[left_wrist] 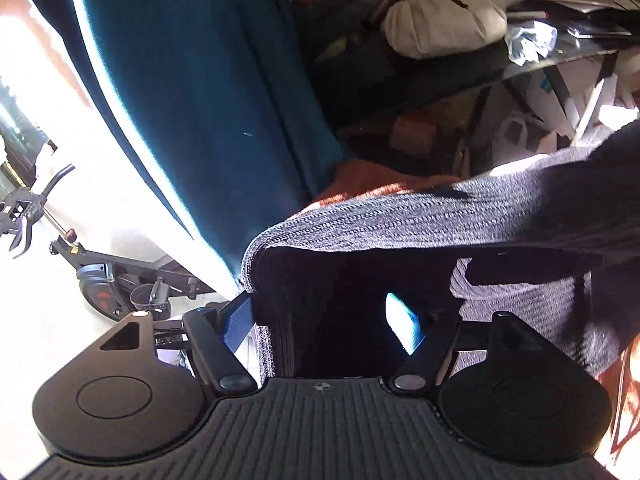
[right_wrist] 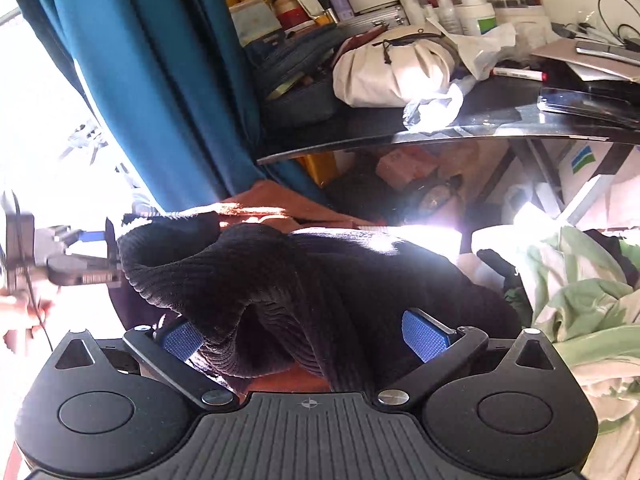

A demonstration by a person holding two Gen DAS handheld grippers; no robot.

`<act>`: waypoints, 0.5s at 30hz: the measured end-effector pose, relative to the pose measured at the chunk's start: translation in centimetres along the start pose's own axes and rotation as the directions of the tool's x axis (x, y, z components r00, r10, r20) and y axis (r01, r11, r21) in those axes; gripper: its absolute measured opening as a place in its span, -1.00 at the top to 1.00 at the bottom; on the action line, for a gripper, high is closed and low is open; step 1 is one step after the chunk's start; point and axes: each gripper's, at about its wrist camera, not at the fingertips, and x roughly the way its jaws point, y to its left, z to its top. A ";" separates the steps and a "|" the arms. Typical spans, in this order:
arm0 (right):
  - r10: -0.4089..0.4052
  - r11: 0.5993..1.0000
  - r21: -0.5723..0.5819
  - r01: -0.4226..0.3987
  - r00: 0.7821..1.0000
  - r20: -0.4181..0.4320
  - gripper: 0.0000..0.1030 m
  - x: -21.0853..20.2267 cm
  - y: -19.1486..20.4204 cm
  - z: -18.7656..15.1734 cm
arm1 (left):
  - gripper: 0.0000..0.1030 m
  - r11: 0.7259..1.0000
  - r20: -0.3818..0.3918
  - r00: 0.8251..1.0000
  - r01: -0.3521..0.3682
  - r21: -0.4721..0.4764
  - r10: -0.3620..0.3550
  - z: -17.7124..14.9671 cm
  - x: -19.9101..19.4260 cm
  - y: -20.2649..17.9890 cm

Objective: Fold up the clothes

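Claws on both sides stood apart with nothing pinched. At the left claw (left_wrist: 324, 320) a hem of the dark ribbed knit garment (left_wrist: 420, 220) hung between the blue pads (left_wrist: 402, 326), and neither pad was seen pressing on it. At the right claw (right_wrist: 304, 338) the blue pads (right_wrist: 426, 338) were spread wide, and a rumpled fold of the same dark knit garment (right_wrist: 280, 280) lay heaped between them and over the left pad, loose rather than gripped. The garment rested on a rust-orange cloth surface (right_wrist: 248, 204). From the right wrist view, the left claw (right_wrist: 100, 256) was seen at the garment's far left edge, a hand (right_wrist: 20, 312) behind it. A pale green crumpled cloth (right_wrist: 580, 300) lay just beside the garment on the right. Beyond stood a dark glass desk (right_wrist: 480, 120) carrying a cream drawstring bag (right_wrist: 392, 72) and bottles (right_wrist: 476, 8). A teal curtain (left_wrist: 192, 80) hung at the far left.
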 end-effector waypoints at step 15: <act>-0.023 0.986 -0.165 0.016 0.999 -0.038 -0.99 -1.1 2.5 -0.8 | -0.71 0.970 -0.015 0.988 0.153 0.191 -0.153 -5.6 -1.7 -2.2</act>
